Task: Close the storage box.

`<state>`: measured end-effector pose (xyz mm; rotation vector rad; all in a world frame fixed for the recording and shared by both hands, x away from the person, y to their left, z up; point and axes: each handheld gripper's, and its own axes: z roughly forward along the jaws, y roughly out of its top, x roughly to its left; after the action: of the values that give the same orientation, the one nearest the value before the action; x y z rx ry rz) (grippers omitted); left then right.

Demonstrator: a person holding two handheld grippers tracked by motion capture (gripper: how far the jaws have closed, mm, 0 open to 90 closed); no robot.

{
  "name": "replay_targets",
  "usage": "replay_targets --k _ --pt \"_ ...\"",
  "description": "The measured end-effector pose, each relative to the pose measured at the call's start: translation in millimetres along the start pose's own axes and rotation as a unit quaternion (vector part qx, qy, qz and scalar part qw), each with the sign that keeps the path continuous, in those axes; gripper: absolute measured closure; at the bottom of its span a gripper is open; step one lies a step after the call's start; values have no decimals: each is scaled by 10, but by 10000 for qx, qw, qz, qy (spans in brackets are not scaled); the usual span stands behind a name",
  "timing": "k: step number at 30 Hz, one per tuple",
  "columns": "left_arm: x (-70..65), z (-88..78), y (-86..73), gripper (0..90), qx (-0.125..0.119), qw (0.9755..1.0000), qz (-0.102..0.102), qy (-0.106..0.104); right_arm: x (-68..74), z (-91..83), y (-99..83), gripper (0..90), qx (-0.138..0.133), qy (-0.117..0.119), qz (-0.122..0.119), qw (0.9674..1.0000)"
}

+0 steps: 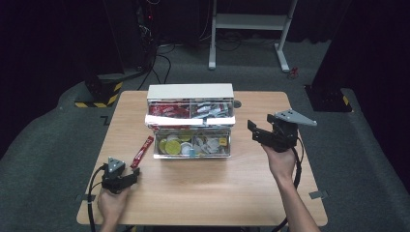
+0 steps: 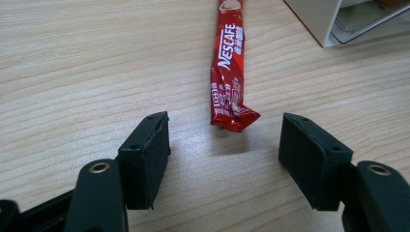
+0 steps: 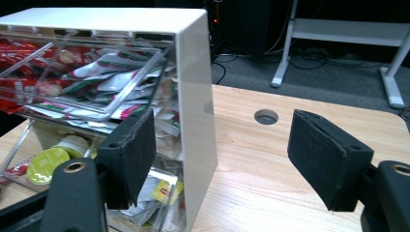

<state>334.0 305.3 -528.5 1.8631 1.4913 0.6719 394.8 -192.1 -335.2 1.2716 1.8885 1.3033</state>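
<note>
Your left claw [image 2: 225, 159] stands open and empty on the worktop [image 2: 72, 72]; the Nescafé stick [image 2: 227, 72] lies just ahead, its long axis running straight away from the claw's gap.

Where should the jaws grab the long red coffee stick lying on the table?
Probably near its crimped near end, across the narrow width. The red coffee stick lies flat on the table, pointing away from the left gripper, whose open jaws already stand either side of that end. Come in low from that end and pinch its two long edges.
</note>
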Motion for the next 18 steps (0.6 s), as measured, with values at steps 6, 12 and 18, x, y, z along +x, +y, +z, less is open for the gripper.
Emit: replay_targets --k 6,12,18 --pt "2 0 0 357 -5 10000 -8 -7 -104 -13 -85 257 27 -120 72 9999" --pt "-1 -1 1 356 12 10000 4 2 -237 -8 -224 257 159 -222 163 9995" --pt "-1 0 1 354 7 10000 9 -2 -367 9 -409 222 277 -408 252 9985"
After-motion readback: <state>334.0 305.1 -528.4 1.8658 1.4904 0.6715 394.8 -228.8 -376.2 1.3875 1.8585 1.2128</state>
